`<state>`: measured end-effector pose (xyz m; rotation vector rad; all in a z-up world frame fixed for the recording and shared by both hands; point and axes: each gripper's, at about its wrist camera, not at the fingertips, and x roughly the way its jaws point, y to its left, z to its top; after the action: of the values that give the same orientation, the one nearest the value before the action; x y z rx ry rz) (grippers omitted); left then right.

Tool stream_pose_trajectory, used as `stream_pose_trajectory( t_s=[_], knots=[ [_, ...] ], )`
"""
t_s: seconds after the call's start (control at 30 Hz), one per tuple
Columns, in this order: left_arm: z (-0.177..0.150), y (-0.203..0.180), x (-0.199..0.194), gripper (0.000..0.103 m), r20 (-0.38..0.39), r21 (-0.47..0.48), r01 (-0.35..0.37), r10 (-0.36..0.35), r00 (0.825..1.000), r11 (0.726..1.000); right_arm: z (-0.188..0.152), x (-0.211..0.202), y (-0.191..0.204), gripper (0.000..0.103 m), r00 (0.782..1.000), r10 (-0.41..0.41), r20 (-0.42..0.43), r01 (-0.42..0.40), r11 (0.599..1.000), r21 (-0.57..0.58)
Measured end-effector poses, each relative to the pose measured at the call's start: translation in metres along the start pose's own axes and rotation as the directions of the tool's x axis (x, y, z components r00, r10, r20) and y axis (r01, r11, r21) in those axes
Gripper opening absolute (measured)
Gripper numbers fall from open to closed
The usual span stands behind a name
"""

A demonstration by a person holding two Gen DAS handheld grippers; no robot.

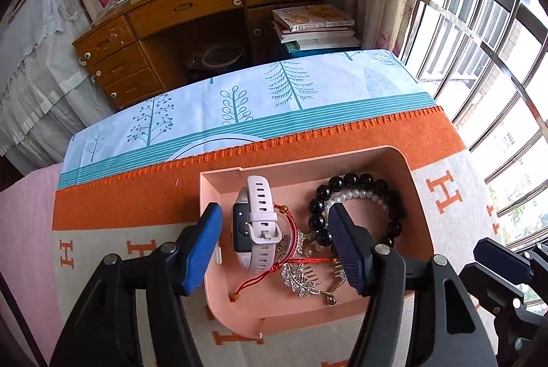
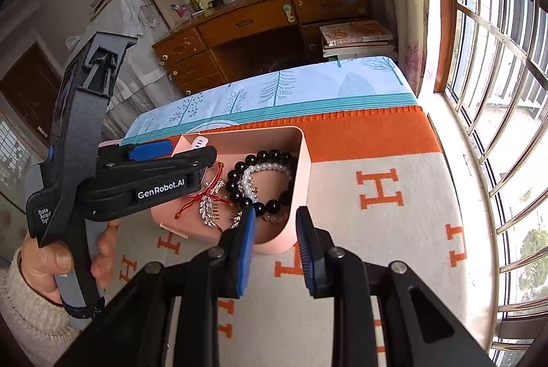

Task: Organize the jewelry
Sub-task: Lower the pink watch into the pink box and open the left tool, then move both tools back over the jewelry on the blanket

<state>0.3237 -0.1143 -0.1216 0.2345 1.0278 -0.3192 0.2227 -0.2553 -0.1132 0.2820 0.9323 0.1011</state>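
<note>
Jaws of the left gripper (image 1: 277, 243) are standing spread, nothing pinched; the pink smartwatch (image 1: 257, 223) is lying between them, just inside the left finger, pads clear of it. Judged from that, the watch is either being lined up for a pick or sitting where it was set down; which of the two I cannot tell.

Jaws of the right gripper (image 2: 275, 245) are standing partly apart and straddling the near wall of the pink tray (image 2: 301, 182), one finger inside, one outside. Whether the pads are pressing that wall I cannot tell; the stance is reading as a steadying hold, keeping the tray from sliding on the orange-and-cream blanket (image 2: 394, 223). A person's hand (image 2: 54, 264) is gripping the left tool's handle.

Items counted, all lying in the tray:
- one pink smartwatch, between the left jaws;
- one red cord bracelet (image 1: 291, 230), between the left jaws, against the watch;
- one rhinestone hair comb (image 1: 301, 278), between the left jaws, nearer the camera;
- one black bead bracelet (image 1: 356, 182), beyond the left gripper's right finger;
- one pearl bracelet (image 1: 359, 195), nested inside the black one.

Grippers: two. Trays: one.
</note>
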Motion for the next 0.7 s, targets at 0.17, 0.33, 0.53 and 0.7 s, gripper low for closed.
stream_pose_trajectory(
  t_s=[0.17, 0.33, 0.53, 0.7],
  knots=[
    [-0.009, 0.003, -0.027, 0.07, 0.019, -0.009, 0.047, -0.046, 0.999, 0.999, -0.008, -0.004, 0.006, 0.025, 1.0, 0.027, -0.008, -0.027, 1.0, -0.005],
    [-0.019, 0.005, -0.063, 0.07, 0.054, -0.004, 0.074, -0.073, 0.996, 0.997, -0.02, -0.016, 0.018, 0.025, 0.999, 0.051, -0.012, -0.051, 0.998, -0.025],
    [-0.041, 0.006, -0.11, 0.076, 0.107, 0.017, 0.092, -0.093, 0.99, 0.996, -0.035, -0.042, 0.034, 0.025, 0.998, 0.061, -0.004, -0.061, 0.996, -0.064],
    [-0.066, 0.01, -0.146, 0.077, 0.145, 0.043, 0.091, -0.096, 0.985, 0.995, -0.049, -0.065, 0.045, 0.025, 0.998, 0.064, 0.007, -0.063, 0.994, -0.093]
  ],
)
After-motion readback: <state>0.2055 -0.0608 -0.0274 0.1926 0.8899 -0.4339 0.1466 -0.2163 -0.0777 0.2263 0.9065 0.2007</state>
